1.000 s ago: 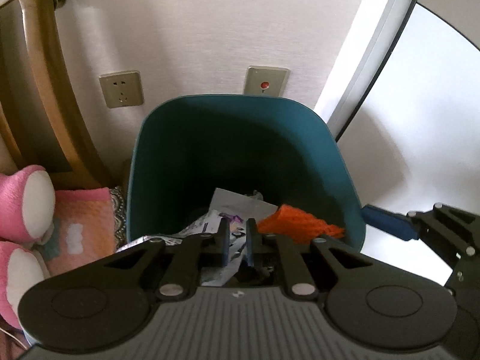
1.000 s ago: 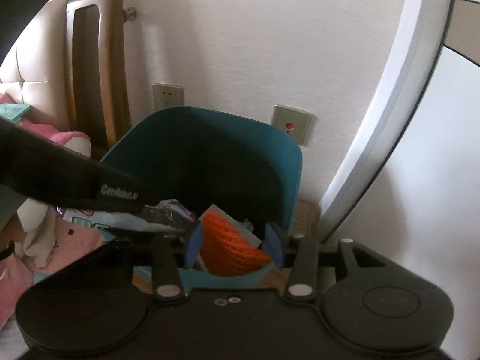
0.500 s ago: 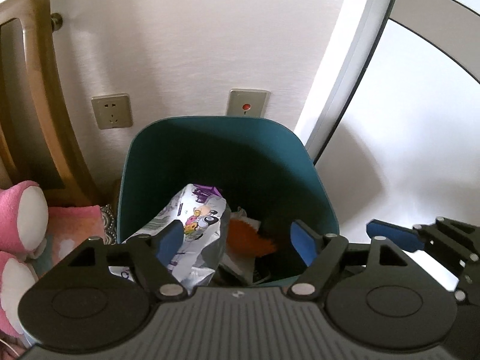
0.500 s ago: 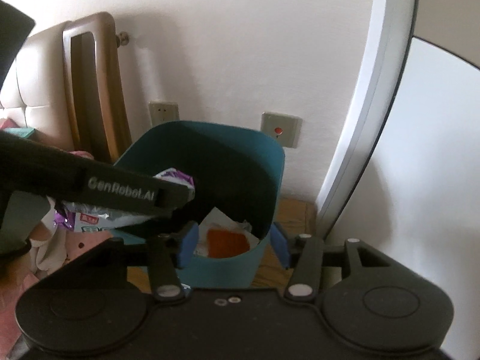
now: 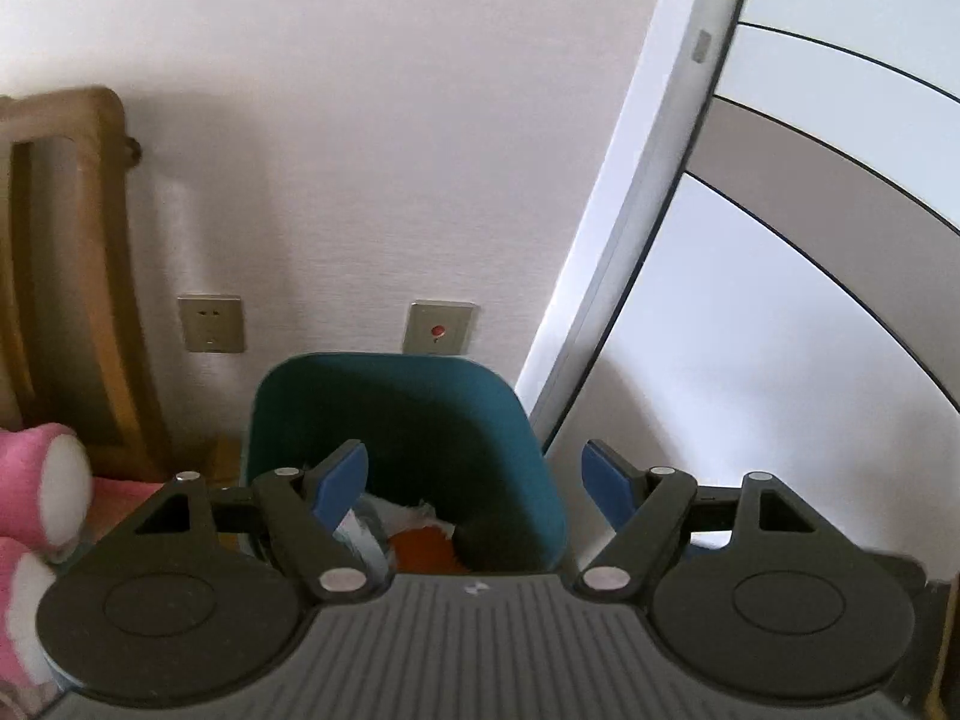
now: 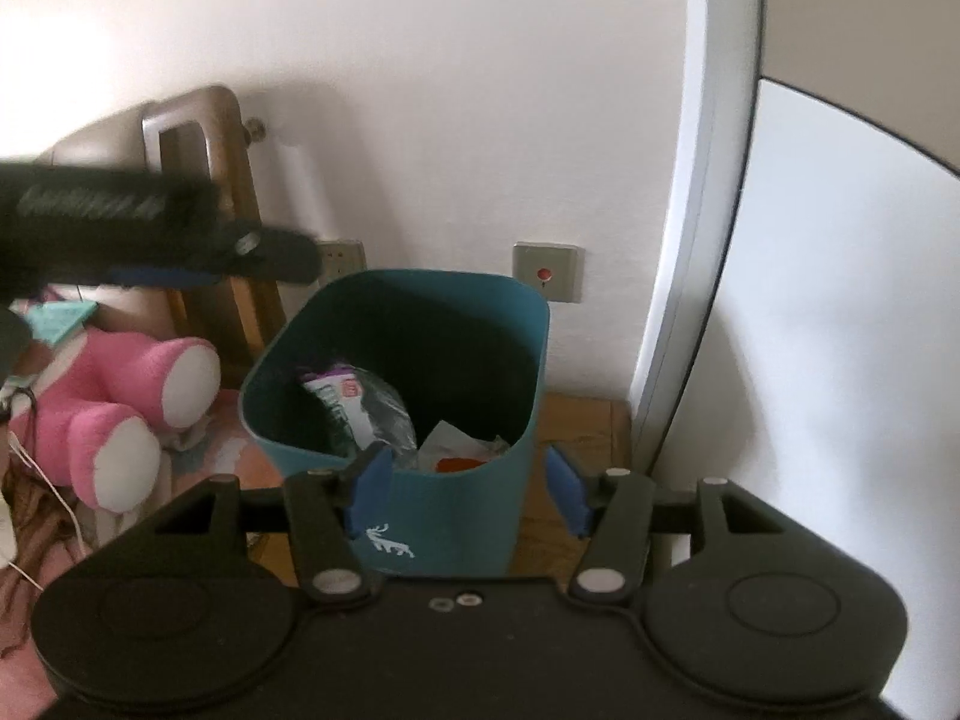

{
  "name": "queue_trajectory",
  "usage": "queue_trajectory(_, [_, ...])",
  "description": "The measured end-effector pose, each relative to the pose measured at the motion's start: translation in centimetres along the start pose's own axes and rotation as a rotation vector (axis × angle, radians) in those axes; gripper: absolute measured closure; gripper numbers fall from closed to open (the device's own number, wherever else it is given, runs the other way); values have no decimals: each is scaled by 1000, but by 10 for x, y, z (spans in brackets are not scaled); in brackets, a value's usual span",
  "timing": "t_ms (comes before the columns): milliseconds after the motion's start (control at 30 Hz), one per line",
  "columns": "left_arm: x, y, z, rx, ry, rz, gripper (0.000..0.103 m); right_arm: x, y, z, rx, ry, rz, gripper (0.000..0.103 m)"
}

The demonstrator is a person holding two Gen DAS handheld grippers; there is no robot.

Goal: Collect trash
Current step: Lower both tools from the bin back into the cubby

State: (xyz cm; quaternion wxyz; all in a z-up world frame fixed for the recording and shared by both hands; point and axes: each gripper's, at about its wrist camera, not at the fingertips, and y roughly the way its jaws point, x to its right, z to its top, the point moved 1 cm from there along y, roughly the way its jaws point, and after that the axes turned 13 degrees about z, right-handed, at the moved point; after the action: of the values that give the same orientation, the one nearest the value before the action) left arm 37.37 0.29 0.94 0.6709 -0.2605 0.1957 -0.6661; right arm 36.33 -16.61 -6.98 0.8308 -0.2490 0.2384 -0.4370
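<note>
A teal trash bin (image 6: 456, 516) stands on the floor against the wall; it also shows in the left wrist view (image 5: 540, 480). Inside lie a crumpled silver and purple snack bag (image 6: 360, 408), white paper (image 6: 450, 438) and an orange net (image 6: 459, 463), which shows in the left wrist view too (image 5: 420, 549). My left gripper (image 5: 477, 483) is open and empty above the bin's near rim. My right gripper (image 6: 468, 489) is open and empty, in front of the bin. The left gripper crosses the right wrist view as a dark blur (image 6: 180, 240).
A pink plush toy (image 6: 120, 414) lies on the floor left of the bin, below a wooden chair (image 6: 204, 180). Two wall plates (image 5: 441, 330) sit behind the bin. A white door frame (image 6: 690, 240) rises on the right.
My left gripper opened and dropped the snack bag into the bin. My right gripper opened and let go of the orange net. Both grippers rose and pulled back from the bin.
</note>
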Motion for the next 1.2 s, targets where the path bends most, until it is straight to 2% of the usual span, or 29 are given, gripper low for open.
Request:
queue_trajectory(333, [-30, -89, -33, 32, 42, 13, 24, -30, -67, -16, 46, 0, 7, 43])
queue_trajectory(467, [-51, -113, -46, 47, 3, 7, 20, -37, -82, -30, 46, 4, 19, 42])
queue_trajectory(600, [-67, -133, -63, 85, -48, 45, 19, -40, -86, -46, 39, -22, 34, 42])
queue_trajectory(633, [-70, -136, -68, 93, -56, 52, 15, -40, -84, -51, 34, -32, 38, 41])
queue_trajectory(667, [-72, -139, -73, 96, -63, 69, 6, -41, -83, -54, 29, -43, 42, 41])
queue_trajectory(700, [-74, -141, -79, 96, -76, 89, 0, -43, -81, -58, 27, -57, 47, 41])
queue_trajectory(900, [-88, -145, -116, 69, -163, 189, 0, -51, -62, -78, 0, -140, 46, 39])
queue_trajectory(967, [-95, -140, -128, 47, -192, 194, 0, -51, -54, -84, -19, -126, 72, 38])
queue_trajectory(1067, [-109, -127, -145, 8, -225, 180, 0, -51, -43, -99, -43, -126, 63, 38])
queue_trajectory(1200, [-126, -96, -168, -45, -164, 179, 0, -49, -30, -123, -78, -46, 21, 38])
